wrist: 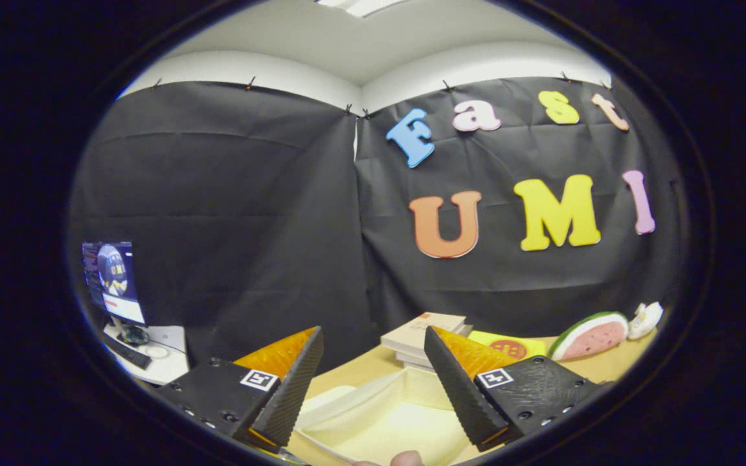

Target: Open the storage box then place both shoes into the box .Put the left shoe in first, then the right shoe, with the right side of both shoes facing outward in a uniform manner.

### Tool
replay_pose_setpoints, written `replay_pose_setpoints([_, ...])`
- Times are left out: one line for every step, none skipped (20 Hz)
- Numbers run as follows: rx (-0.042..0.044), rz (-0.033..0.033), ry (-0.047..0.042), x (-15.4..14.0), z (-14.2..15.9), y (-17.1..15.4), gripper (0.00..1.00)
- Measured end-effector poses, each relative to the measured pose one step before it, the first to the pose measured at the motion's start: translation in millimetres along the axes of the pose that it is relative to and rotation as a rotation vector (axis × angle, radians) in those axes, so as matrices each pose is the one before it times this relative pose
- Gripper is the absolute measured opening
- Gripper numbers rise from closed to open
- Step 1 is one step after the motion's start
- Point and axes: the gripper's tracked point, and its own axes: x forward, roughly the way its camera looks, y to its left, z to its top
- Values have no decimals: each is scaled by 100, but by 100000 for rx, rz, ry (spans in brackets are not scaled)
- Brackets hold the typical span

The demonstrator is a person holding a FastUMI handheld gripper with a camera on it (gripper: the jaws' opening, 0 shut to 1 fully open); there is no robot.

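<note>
Tan table [599, 367] with books [421, 333], spread gripper [373, 382] above storage box [379, 421]

Partly hidden around my fingers

My spread fingers [373, 382] cover both sides of the pale storage box [379, 414]; its near end is cut off at 6 o'clock. Books [421, 333] at 1 o'clock sit half behind one finger. Monitor [113, 279] blurred.

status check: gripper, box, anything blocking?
Hand-held gripper open, holding nothing. Cream storage box below, between the fingers, interior visible. Stack of books beyond; not blocking.
</note>
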Motion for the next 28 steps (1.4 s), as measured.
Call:
replay_pose_setpoints([-1467, -2913, -1166, -1183, -27, -1711, 95])
replay_pose_setpoints([-1121, -2725, -724, -1256, -55, -1778, 95])
replay_pose_setpoints([-814, -3263, -1431, -1167, 68, -2031, 95])
replay_pose_setpoints([-367, -3252, -1560, -1216, 318, -2094, 95])
replay_pose_setpoints([44, -3043, -951, -1096, 257, -2164, 95])
replay_pose_setpoints([-81, -3013, -394, -1005, 37, -2231, 95])
replay_pose_setpoints([-940, -3092, 583, -874, -238, -2312, 95])
replay_pose_setpoints([-1372, -2670, 915, -913, -446, -2249, 95])
replay_pose_setpoints([-1134, -3133, 551, -795, -447, -2201, 95])
replay_pose_setpoints([-830, -3291, 985, -728, -554, -2432, 95])
replay_pose_setpoints([-567, -3506, 1235, -690, -833, -2411, 95])
replay_pose_setpoints([-242, -3107, 1111, -535, -830, -2407, 95])
replay_pose_setpoints([-194, -3355, 1137, -398, -795, -2381, 95])
replay_pose_setpoints([-164, -3570, 1484, -256, -918, -2490, 95])
replay_pose_setpoints([-23, -3739, 1779, -98, -1070, -2479, 95])
replay_pose_setpoints([128, -2585, 2781, -51, -1364, -2088, 95])
replay_pose_setpoints([566, -2308, 3596, 170, -1635, -1666, 95])
replay_pose_setpoints([1042, -1566, 4380, 280, -1785, -1459, 95])
replay_pose_setpoints([1804, -951, 4953, 298, -1727, -960, 95])
replay_pose_setpoints([2085, -9, 4507, 420, -1522, -638, 96])
replay_pose_setpoints([2478, 272, 4227, 617, -1256, -206, 96])
replay_pose_setpoints([2519, 456, 4172, 571, -1224, -70, 95])
replay_pose_setpoints([1921, 105, 4010, 583, -1198, 41, 95])
replay_pose_setpoints([1504, 196, 3762, 635, -990, 264, 96])
replay_pose_setpoints([1271, 928, 3472, 599, -981, 461, 96])
replay_pose_setpoints([1539, 1049, 2712, 523, -725, 458, 96])
replay_pose_setpoints([1278, 98, 1735, 583, -405, 113, 96])
replay_pose_setpoints([1232, -434, 2160, 528, -305, -12, 96])
